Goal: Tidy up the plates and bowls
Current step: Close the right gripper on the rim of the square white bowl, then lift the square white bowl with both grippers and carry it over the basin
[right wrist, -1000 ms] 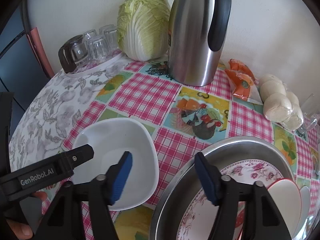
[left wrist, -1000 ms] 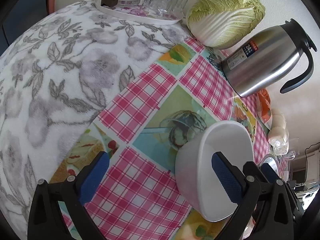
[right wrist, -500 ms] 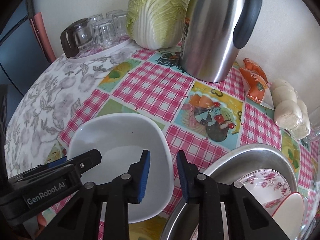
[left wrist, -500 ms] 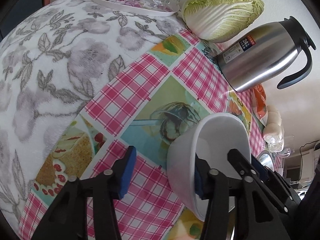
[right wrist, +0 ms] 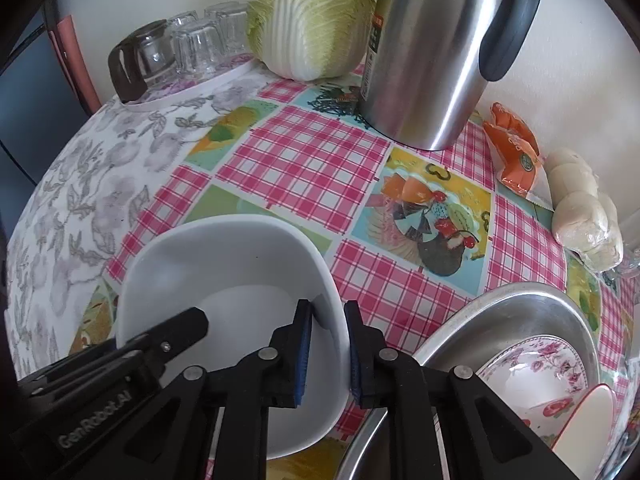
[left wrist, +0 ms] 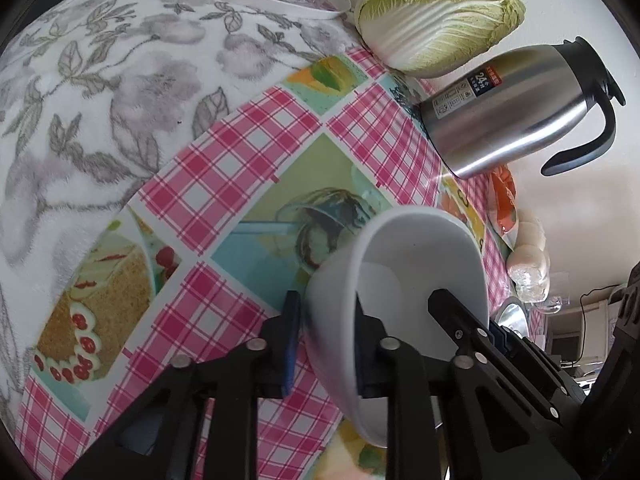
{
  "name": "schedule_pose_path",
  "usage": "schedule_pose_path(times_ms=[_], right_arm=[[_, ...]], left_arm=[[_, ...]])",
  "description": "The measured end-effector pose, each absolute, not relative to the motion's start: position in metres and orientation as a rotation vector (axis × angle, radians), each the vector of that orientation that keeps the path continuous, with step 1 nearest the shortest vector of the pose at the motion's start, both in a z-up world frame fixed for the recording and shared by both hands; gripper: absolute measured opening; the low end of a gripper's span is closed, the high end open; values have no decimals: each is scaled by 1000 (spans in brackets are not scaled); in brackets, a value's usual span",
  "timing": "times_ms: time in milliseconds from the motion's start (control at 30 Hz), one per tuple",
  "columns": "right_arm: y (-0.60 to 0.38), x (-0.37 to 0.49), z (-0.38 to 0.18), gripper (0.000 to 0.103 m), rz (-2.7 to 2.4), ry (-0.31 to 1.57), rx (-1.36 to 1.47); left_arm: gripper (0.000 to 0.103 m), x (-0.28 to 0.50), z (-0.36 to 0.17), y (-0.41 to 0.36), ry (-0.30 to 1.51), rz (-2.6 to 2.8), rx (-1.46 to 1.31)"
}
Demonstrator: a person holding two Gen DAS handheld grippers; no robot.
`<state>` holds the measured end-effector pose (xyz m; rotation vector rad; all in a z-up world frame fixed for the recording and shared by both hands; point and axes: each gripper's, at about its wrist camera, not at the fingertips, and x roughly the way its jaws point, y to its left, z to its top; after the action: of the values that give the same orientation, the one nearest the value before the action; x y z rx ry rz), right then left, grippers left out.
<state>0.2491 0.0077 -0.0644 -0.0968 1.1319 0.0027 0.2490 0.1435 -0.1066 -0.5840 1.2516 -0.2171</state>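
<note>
A white square bowl point(left wrist: 416, 256) point(right wrist: 224, 264) sits on the checked tablecloth. My left gripper point(left wrist: 326, 344) is shut on the bowl's near-left rim, one pad outside and one inside. My right gripper point(right wrist: 326, 350) is shut on the bowl's right rim the same way. The left gripper's arm point(right wrist: 120, 364) shows across the bowl in the right wrist view. A steel basin point(right wrist: 532, 304) at the lower right holds a floral plate point(right wrist: 540, 364) and a white dish point(right wrist: 588, 420).
A steel thermos jug point(right wrist: 436, 48) point(left wrist: 516, 104) and a napa cabbage point(right wrist: 316, 12) point(left wrist: 436, 12) stand at the back. A tray of upturned glasses point(right wrist: 188, 48) is back left. An orange packet point(right wrist: 516, 148) and bagged buns point(right wrist: 580, 208) lie at the right.
Both grippers have closed from open onto opposite rims of the white bowl. Both cameras have moved in closer to it.
</note>
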Motion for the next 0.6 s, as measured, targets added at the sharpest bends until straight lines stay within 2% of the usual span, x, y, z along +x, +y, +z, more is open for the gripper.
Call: schedule_pose_path(times_ms=[300,600], right_arm=[[21,235,-49,12,36,1107,-91],[20,210,-5,12,28,1017,-82]], left_arm=[[18,242,-97,157,1247,-214,-587],[18,225,-45,157,1134,-250,-578]])
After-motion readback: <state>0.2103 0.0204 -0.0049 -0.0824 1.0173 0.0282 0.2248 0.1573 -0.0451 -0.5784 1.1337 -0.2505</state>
